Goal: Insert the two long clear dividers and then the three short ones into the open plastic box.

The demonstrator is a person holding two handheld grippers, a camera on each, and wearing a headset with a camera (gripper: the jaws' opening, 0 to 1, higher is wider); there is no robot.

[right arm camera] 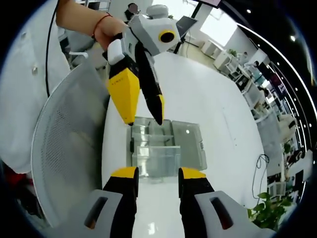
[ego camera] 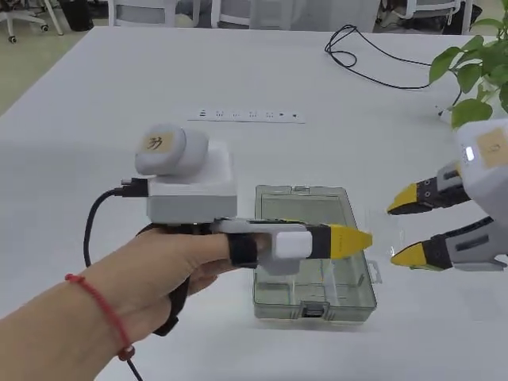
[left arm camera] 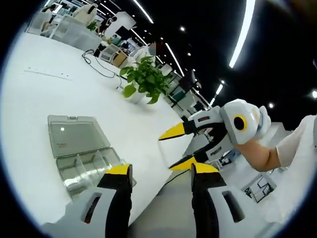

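Head view | box [ego camera: 311, 208] near centre, open | left gripper [ego camera: 361, 238] above it, jaws spread, empty | right gripper [ego camera: 401, 230] at right, jaws apart; whether they pinch the divider [right arm camera: 156, 161], I cannot tell | I'd lower it upright, square to its slots.

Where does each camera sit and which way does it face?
Head view: on the person's head, facing down at the plastic box; a hand, the left hand-held gripper and right hand-held gripper show.
Left gripper view: rides the left hand-held gripper, facing along its jaws past the box toward the right one.
Right gripper view: rides the right hand-held gripper, facing along its jaws over the box toward the left one.
Shared: gripper views face each other; all show the box.
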